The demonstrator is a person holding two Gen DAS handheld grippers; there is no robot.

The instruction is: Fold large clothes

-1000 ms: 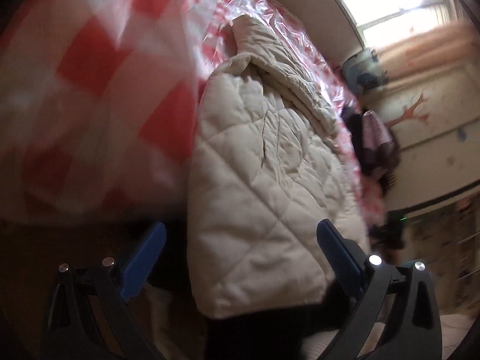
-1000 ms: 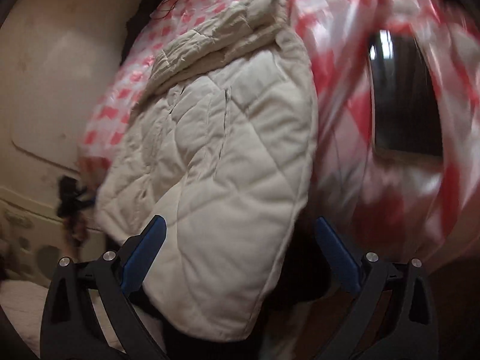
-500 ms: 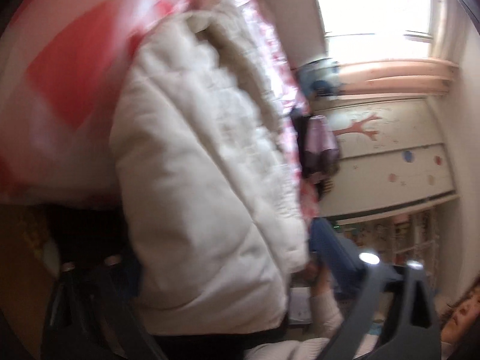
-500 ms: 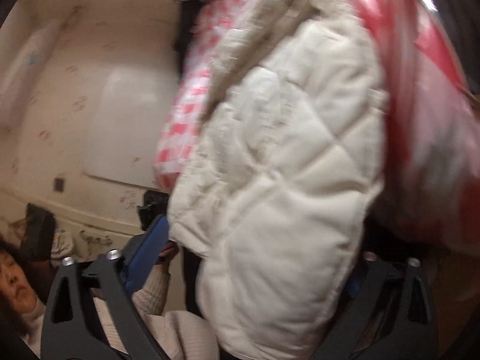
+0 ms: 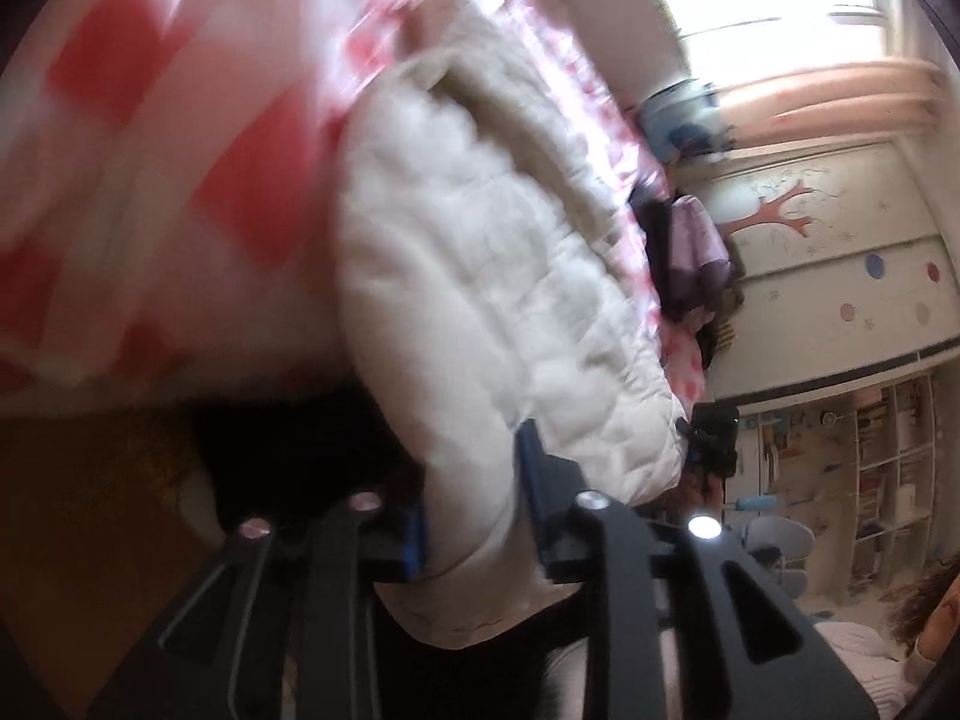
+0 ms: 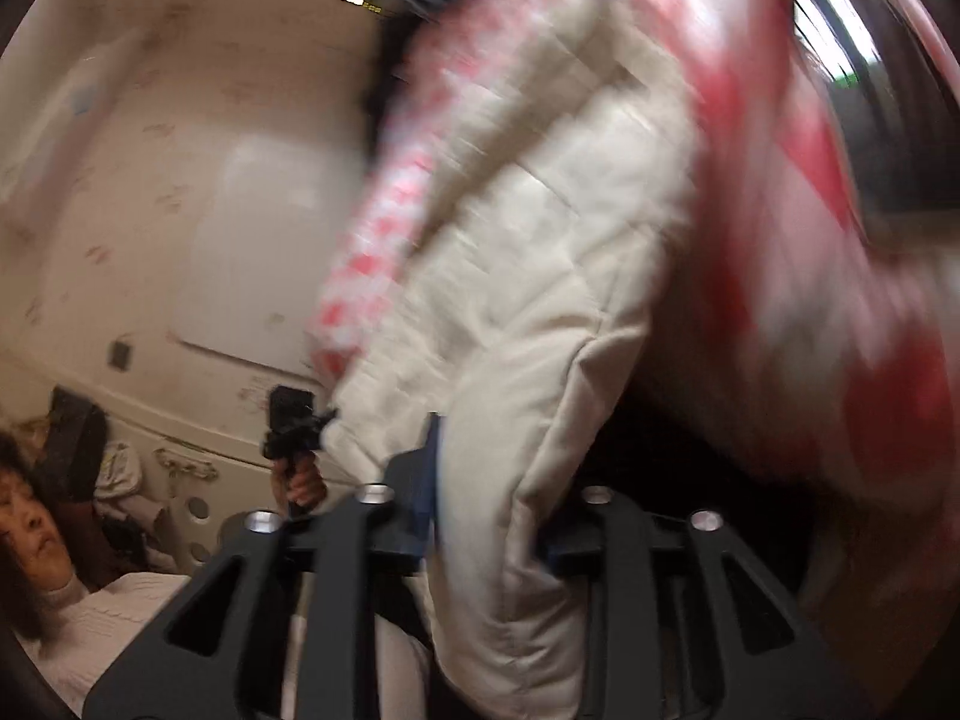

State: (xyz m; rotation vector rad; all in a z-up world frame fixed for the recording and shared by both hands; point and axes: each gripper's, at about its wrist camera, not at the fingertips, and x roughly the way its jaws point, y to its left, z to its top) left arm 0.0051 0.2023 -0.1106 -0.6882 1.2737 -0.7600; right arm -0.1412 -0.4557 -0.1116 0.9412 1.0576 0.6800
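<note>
A cream quilted jacket [image 5: 480, 300] lies on a table under a red and white checked cloth [image 5: 150, 180], its hem hanging over the near edge. My left gripper [image 5: 471, 510] is closing, and its blue pads [image 5: 528, 468] pinch a fold of the hem at one corner. In the right wrist view the jacket [image 6: 540, 300] runs up the middle. My right gripper [image 6: 492, 516] is closing too, with the hem bunched tight between its pads [image 6: 427, 480]. Both views are blurred.
A dark flat slab [image 6: 852, 90] lies on the checked cloth [image 6: 780, 240] right of the jacket. A hand holds a black device [image 6: 294, 420] by the jacket's far corner. A person in a white sweater [image 6: 90, 600] sits low. Purple clothes [image 5: 690, 246] and shelves [image 5: 870, 468] stand beyond.
Both grippers stood wide open around the jacket's hem a second ago. Their jaws have since narrowed onto it, and both views have swung closer along the table's edge.
</note>
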